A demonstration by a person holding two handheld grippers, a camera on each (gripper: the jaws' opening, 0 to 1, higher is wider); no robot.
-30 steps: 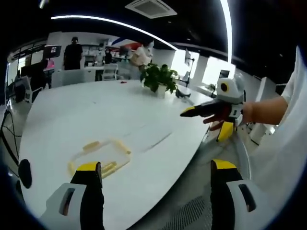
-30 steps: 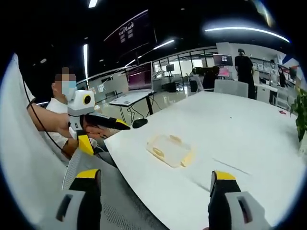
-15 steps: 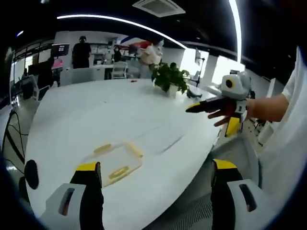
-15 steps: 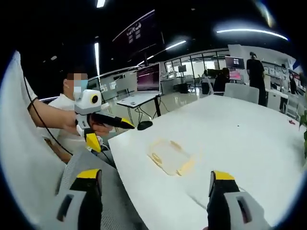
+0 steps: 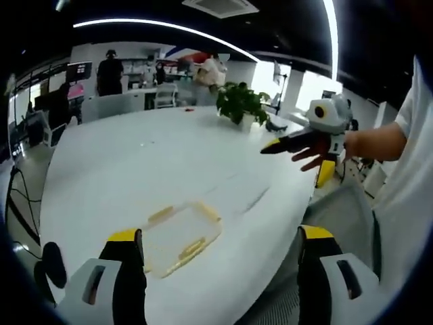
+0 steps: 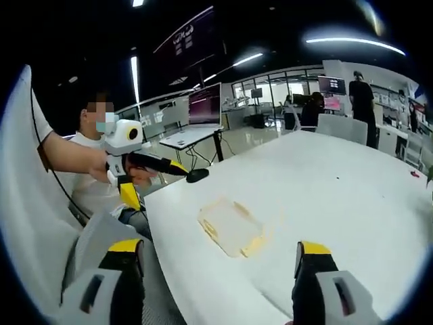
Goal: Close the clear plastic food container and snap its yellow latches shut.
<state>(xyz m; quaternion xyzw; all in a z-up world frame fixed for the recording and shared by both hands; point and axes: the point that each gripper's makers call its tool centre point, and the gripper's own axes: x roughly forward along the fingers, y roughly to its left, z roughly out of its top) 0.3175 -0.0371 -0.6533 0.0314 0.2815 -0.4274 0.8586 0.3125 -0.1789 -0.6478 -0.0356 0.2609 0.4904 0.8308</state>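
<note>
In the left gripper view, the box (image 5: 181, 237) is seen low and left of centre on the desk (image 5: 169, 162), ahead of the spread left tongs (image 5: 220, 254). In the right gripper view, the box lies mid-frame beyond the spread right tongs (image 6: 220, 261). It is judged light, thin and slippery; its yellow latches (image 6: 254, 242) are best pressed at the edges.

Your clear plastic food container (image 5: 181, 238) lies flat on the white tabletop (image 5: 135, 162), near its edge, with yellow latches (image 5: 191, 248) along its sides; you can't tell whether they're snapped.
</note>
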